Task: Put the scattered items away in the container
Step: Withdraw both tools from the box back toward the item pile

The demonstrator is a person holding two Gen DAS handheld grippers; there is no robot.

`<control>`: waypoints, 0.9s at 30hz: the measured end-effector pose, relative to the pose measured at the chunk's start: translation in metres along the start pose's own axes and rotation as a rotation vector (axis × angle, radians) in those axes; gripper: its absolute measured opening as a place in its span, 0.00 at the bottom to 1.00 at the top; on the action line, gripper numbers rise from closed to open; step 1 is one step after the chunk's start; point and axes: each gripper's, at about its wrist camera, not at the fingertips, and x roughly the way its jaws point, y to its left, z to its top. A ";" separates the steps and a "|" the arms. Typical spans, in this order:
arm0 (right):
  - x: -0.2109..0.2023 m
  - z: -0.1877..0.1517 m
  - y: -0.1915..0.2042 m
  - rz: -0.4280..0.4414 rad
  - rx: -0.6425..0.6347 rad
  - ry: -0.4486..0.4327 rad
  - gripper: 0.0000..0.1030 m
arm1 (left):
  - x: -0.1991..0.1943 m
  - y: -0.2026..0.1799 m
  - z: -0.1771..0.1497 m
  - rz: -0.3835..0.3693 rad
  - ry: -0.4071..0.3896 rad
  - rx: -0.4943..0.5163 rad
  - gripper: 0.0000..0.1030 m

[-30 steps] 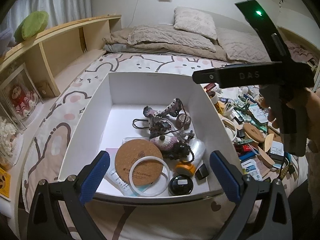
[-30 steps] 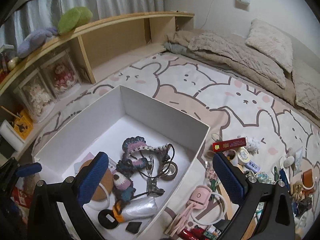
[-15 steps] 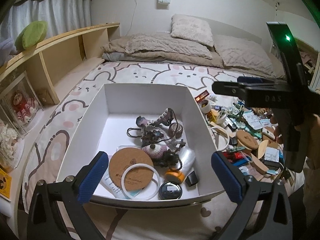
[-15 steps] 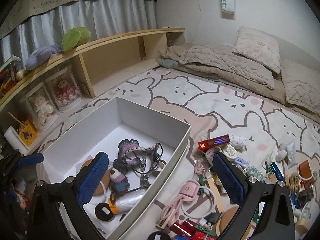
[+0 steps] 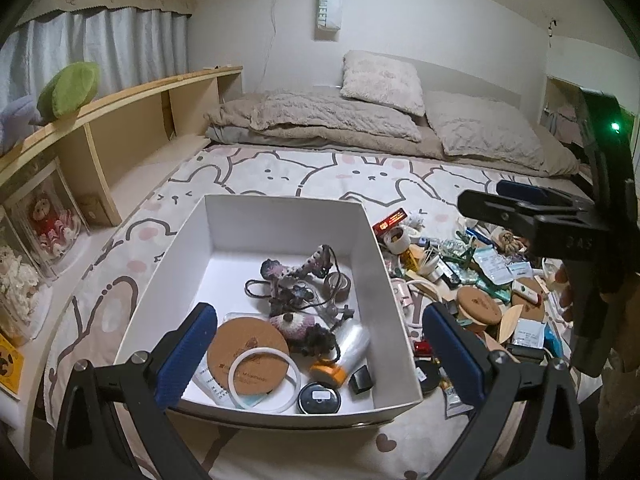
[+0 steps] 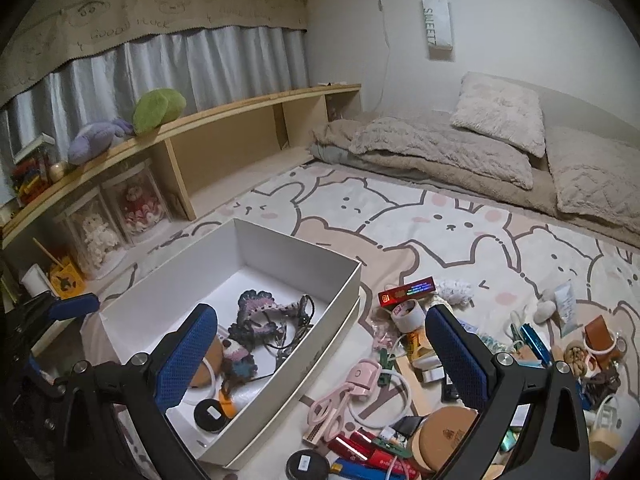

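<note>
Both grippers, left gripper (image 5: 316,354) and right gripper (image 6: 320,354), are held high with fingers spread and empty, so the white box (image 5: 372,240) and clutter (image 6: 408,392) can be surveyed.

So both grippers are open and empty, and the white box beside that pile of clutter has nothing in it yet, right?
Not quite. The box already holds things, such as a cork coaster and a white ring, as the left wrist view shows. Both the left gripper and right gripper are open and empty.

Wall: you face white plaster (image 6: 520,20).
Window: grey curtains (image 6: 180,72) drawn.
Shelf: wooden unit (image 6: 224,144) beside your bed.
Bedding: 2 beige pillows (image 5: 380,80).
</note>
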 end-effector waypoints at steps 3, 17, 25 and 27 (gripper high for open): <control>-0.010 -0.001 -0.003 0.001 0.003 -0.010 1.00 | -0.007 -0.004 0.004 0.002 -0.016 -0.005 1.00; -0.061 -0.009 -0.012 -0.005 -0.021 -0.080 1.00 | -0.032 -0.029 0.018 0.001 -0.079 -0.016 1.00; -0.088 -0.015 -0.020 -0.005 -0.018 -0.107 1.00 | -0.043 -0.048 0.025 -0.013 -0.112 -0.008 1.00; -0.094 -0.015 -0.023 -0.010 -0.020 -0.114 1.00 | -0.047 -0.052 0.028 -0.019 -0.122 -0.010 1.00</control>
